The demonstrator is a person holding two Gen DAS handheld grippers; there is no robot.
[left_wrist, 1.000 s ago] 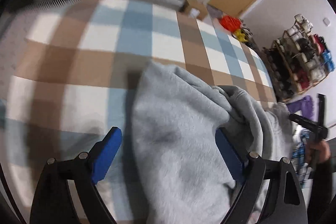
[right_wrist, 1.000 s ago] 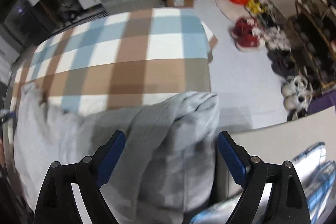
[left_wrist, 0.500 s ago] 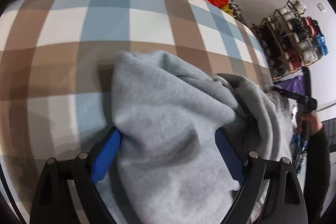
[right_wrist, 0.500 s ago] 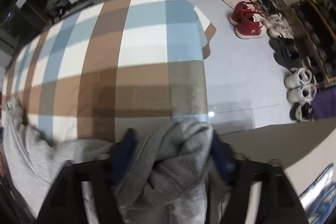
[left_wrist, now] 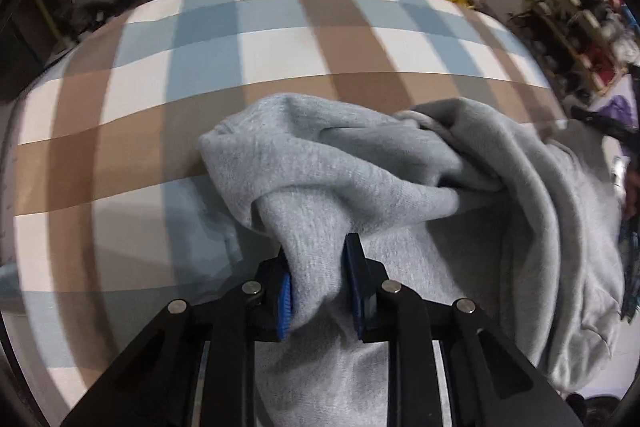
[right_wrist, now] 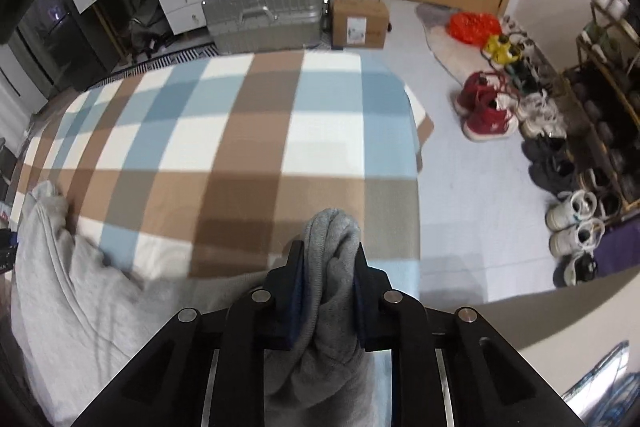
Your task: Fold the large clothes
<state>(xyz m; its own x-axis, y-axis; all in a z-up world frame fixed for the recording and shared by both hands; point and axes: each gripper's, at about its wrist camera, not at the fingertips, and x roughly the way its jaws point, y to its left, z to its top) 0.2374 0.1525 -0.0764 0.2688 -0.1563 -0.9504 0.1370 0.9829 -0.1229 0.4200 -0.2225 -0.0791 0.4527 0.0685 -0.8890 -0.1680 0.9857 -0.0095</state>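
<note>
Pointing steeply down, left tongs (left_wrist: pixel 318 275) and right tongs (right_wrist: pixel 330 279) closing, each pinching grey sweatshirt (left_wrist: pixel 360 167) fold.

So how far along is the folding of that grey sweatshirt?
Barely begun. The grey sweatshirt lies crumpled on the checked cloth, with no neat fold showing. In hand: the left gripper and right gripper are each closing on a bunch of its fabric. Left: spreading it flat, then all the folds.

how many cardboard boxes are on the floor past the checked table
1 in plain view: a cardboard box on the floor beyond the table's far edge, right of the silver suitcase. Clutter on top of the suitcase may hide others.
</note>
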